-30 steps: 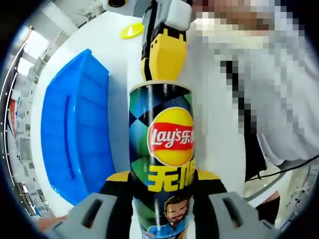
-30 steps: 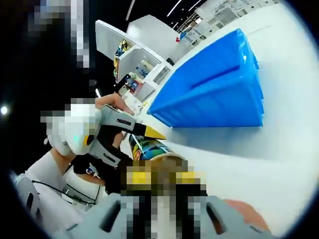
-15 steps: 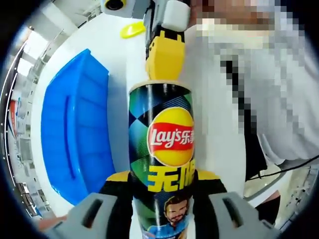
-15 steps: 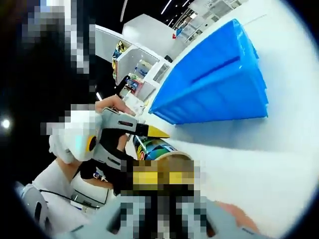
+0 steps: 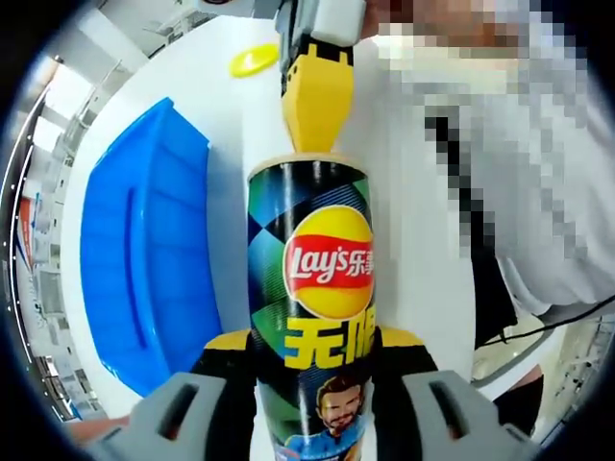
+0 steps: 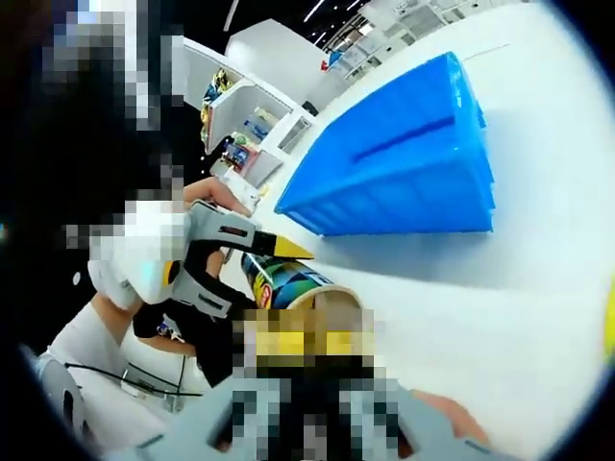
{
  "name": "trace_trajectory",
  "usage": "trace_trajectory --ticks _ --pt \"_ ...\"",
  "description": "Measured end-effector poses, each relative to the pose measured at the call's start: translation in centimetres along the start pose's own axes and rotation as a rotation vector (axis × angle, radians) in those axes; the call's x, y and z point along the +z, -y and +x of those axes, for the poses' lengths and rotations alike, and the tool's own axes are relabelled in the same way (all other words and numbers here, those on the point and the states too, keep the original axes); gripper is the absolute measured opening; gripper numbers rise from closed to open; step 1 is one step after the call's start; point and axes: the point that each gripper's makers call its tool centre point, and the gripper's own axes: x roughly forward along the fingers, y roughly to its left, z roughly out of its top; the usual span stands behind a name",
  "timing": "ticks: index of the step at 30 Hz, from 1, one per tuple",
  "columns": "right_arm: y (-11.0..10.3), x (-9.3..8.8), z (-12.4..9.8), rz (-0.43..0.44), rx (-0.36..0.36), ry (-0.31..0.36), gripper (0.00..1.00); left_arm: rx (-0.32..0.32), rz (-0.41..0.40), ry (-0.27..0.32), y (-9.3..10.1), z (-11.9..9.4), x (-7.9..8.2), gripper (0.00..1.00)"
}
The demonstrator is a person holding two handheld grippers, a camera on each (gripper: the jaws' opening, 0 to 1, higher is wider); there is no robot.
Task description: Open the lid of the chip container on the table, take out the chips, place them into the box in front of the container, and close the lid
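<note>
One Lay's chip canister [image 5: 312, 317] runs up the middle of the left gripper view, clamped between the left tool [image 5: 312, 384], whose black and yellow jaws press its sides at about 6 o'clock. Its top end is open, the lid off, and the pale rim shows; what is inside cannot be made out from there. One yellow lid [image 5: 254, 60] lies on the white desk [image 5: 226, 134] at about 11 o'clock, well apart from the canister. One blue plastic box [image 5: 144, 259] sits at 9 o'clock, beside the canister; its inside is not visible.

The right tool [image 5: 315, 96] comes down from 12 o'clock with its yellow jaws drawn together into a point that reaches the canister's mouth; whether it holds chips cannot be told. In the right gripper view, the canister's open mouth [image 6: 322, 298] lies just beyond that tool's own blurred jaws at 6 o'clock, the left tool [image 6: 226, 259] gripping the canister at 8 o'clock, and the blue box [image 6: 404, 173] stands at 1 o'clock.
</note>
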Motion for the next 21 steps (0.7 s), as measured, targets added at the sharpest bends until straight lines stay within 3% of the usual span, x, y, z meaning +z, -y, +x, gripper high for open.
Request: trace_trajectory --ticks 9,16,21 --pt "0.5 -0.1 -0.7 -0.033 -0.062 -0.007 0.00 -0.004 0.014 -0.001 0.1 0.2 0.4 0.46" --pt "1.7 -0.1 -2.8 -0.062 -0.130 0.004 0.00 -0.008 0.009 0.002 0.0 0.1 0.2 0.46" --pt "2.2 -0.2 -3.9 -0.059 -0.149 0.019 0.00 -0.005 0.016 -0.031 -0.2 0.2 0.1 0.47"
